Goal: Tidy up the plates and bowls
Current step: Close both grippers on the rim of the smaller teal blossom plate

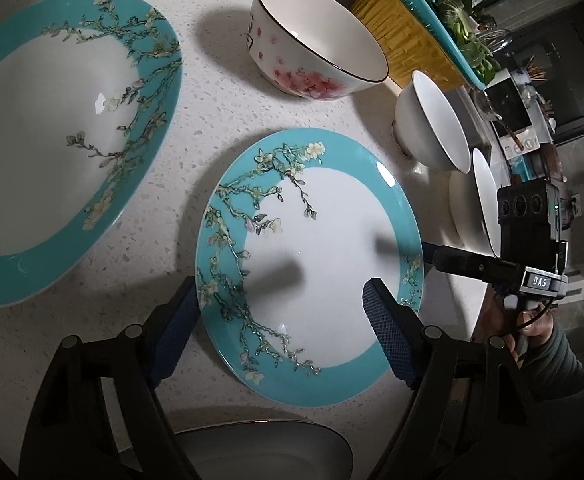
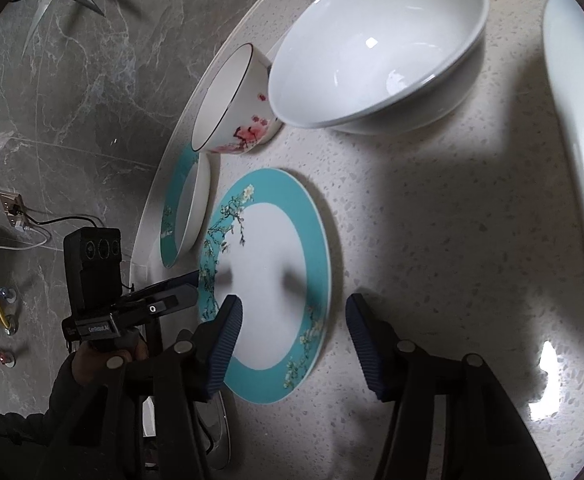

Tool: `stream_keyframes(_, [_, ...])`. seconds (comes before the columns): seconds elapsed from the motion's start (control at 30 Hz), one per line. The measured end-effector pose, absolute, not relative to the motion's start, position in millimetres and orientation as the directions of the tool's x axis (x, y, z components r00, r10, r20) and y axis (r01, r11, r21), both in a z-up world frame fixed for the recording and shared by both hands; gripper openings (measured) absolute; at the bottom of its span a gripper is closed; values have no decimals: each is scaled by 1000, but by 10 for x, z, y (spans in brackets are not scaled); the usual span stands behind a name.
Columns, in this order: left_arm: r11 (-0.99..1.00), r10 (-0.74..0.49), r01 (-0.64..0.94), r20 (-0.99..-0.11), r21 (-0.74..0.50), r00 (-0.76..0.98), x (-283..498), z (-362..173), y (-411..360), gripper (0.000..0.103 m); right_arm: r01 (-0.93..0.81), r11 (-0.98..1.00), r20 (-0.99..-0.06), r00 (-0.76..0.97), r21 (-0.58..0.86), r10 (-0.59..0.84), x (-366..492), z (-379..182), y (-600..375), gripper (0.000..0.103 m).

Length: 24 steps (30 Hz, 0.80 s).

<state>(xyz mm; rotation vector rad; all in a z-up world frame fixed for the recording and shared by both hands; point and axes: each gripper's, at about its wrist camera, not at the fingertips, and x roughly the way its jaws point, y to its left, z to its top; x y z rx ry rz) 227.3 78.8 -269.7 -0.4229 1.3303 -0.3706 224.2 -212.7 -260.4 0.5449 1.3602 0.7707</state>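
Both grippers close in on the small teal plate lying flat on the speckled tabletop, between a larger teal plate and white bowls. The left gripper straddles its near-left rim, the right gripper its opposite rim; both sets of jaws are apart, gripping nothing. Likely next: settle over an edge, clamp, then lift the plate onto its larger match.

Glossy glazed plate — speckled stone counter
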Motion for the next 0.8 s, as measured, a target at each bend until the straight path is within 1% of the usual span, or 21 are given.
stream_keyframes(0.03, [868,-490,20,-848,-497,201,2279,-2696,781,79,-171,645,-651,31,745,759,2242,-2609,-2113,58])
stream_keyframes(0.13, [874,-478,21,-854,-485,206,2296,-2691,780,70,-170,639,-645,25,750,763,2249,-2616,-2057,58])
stream_keyframes(0.17, [878,-471,15,-856,-479,213,2303,-2690,796,64,-169,642,-647,32,748,762,2256,-2609,-2055,59])
stream_keyframes(0.2, [882,-463,11,-859,-472,218,2307,-2692,815,52,-158,642,-645,37,750,763,2272,-2613,-2063,59])
stream_keyframes(0.23, [889,-447,0,-866,-459,223,2311,-2703,858,44,-148,639,-641,40,755,767,2279,-2620,-2080,59])
stream_keyframes(0.27, [893,-437,-10,-871,-451,224,2315,-2713,891,29,-141,638,-639,44,757,768,2281,-2624,-2096,59])
stream_keyframes(0.3, [895,-432,-19,-874,-446,222,2322,-2726,915,23,-136,639,-639,50,757,768,2291,-2622,-2110,59])
stream_keyframes(0.33, [894,-433,-18,-875,-447,217,2335,-2730,924,23,-136,646,-646,54,751,762,2299,-2616,-2117,58])
stream_keyframes(0.4, [908,-409,-1,-888,-419,210,2349,-2724,897,23,-143,670,-670,51,729,740,2307,-2606,-2113,53])
stream_keyframes(0.43, [914,-399,8,-893,-406,207,2357,-2721,880,23,-147,683,-684,51,716,728,2310,-2603,-2112,48])
stream_keyframes(0.47, [921,-384,14,-900,-390,204,2366,-2714,858,23,-150,697,-698,53,701,714,2311,-2603,-2118,40])
stream_keyframes(0.5, [923,-379,11,-902,-385,205,2363,-2714,860,22,-152,716,-717,57,682,695,2314,-2606,-2129,35])
stream_keyframes(0.53, [924,-377,9,-903,-383,206,2364,-2715,863,20,-148,742,-743,59,654,667,2320,-2623,-2151,18])
stream_keyframes(0.57, [924,-374,4,-904,-382,205,2372,-2719,874,18,-144,745,-746,57,652,664,2326,-2637,-2167,11])
stream_keyframes(0.63, [921,-379,-10,-902,-389,206,2387,-2708,908,17,-143,744,-745,59,652,664,2318,-2642,-2186,11])
stream_keyframes(0.8, [933,-349,-13,-912,-360,216,2393,-2683,904,17,-153,757,-759,61,635,649,2285,-2624,-2163,11])
